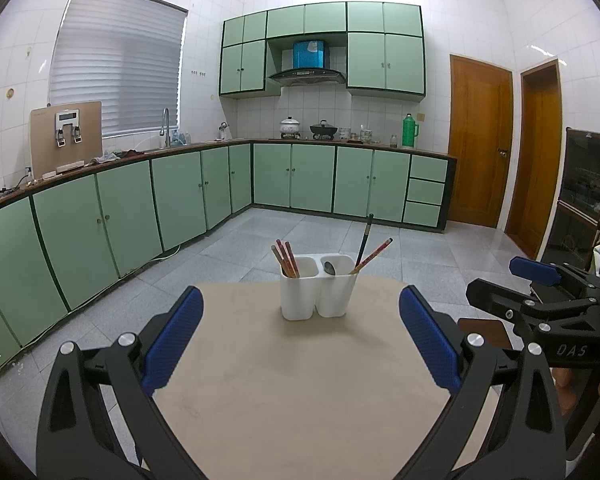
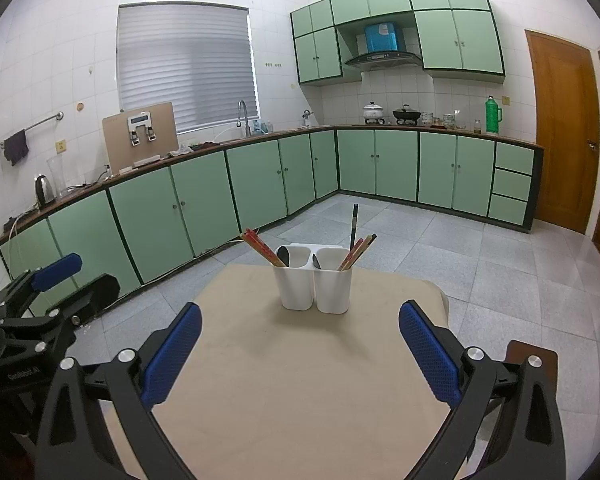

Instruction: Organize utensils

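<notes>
- Both tongs are released and grasp nothing: the left gripper point(image 1: 301, 336) and right gripper point(image 2: 300, 346) have their jaws wide apart, low over the table point(image 2: 292, 380).
- The white utensil holder point(image 2: 314, 286) stands at 12 o'clock near the table's far edge, so a push could slide it off.
- Chopsticks point(image 2: 256, 246) lean outward at 10 and 2 o'clock, so catching one may tip the light holder.
- A spoon point(image 1: 329, 267) sits deep among the sticks, a likely mis-grab.

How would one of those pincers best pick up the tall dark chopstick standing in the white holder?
Grip the dark chopstick by its bare upper shaft, coming from above. It stands nearly upright in the right compartment of the white holder, rising clear above the reddish chopsticks beside it, so only the top is free.
</notes>
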`<control>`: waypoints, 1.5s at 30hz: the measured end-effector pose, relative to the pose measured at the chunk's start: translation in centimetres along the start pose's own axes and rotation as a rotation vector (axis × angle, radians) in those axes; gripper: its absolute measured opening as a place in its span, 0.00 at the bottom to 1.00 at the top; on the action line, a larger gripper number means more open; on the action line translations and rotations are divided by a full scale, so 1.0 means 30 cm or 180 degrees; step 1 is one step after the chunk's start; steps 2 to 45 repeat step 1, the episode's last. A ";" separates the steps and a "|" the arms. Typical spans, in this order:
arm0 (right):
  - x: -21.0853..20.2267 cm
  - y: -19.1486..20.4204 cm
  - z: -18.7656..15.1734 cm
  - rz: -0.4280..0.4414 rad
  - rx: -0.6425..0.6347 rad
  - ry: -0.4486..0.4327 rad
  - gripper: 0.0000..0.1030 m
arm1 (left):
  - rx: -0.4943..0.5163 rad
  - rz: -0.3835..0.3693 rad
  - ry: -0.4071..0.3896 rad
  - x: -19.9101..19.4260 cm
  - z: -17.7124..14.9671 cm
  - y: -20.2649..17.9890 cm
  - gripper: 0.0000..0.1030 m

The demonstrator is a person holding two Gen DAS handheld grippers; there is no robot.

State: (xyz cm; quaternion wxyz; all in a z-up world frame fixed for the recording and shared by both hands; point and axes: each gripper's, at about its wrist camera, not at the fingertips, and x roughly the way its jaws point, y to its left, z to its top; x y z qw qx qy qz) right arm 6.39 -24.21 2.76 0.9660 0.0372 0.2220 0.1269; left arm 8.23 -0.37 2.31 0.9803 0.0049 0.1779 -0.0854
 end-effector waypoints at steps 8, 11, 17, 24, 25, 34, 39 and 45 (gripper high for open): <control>0.000 0.000 -0.001 0.0001 0.0000 0.0001 0.94 | -0.0001 0.0000 0.0002 0.000 0.001 0.002 0.93; 0.000 0.000 -0.001 0.0001 0.0000 0.0001 0.94 | -0.0001 0.0000 0.0002 0.000 0.001 0.002 0.93; 0.000 0.000 -0.001 0.0001 0.0000 0.0001 0.94 | -0.0001 0.0000 0.0002 0.000 0.001 0.002 0.93; 0.000 0.000 -0.001 0.0001 0.0000 0.0001 0.94 | -0.0001 0.0000 0.0002 0.000 0.001 0.002 0.93; 0.000 0.000 -0.001 0.0001 0.0000 0.0001 0.94 | -0.0001 0.0000 0.0002 0.000 0.001 0.002 0.93; 0.000 0.000 -0.001 0.0001 0.0000 0.0001 0.94 | -0.0001 0.0000 0.0002 0.000 0.001 0.002 0.93; 0.000 0.000 -0.001 0.0001 0.0000 0.0001 0.94 | -0.0001 0.0000 0.0002 0.000 0.001 0.002 0.93; 0.000 0.000 -0.001 0.0001 0.0000 0.0001 0.94 | -0.0001 0.0000 0.0002 0.000 0.001 0.002 0.93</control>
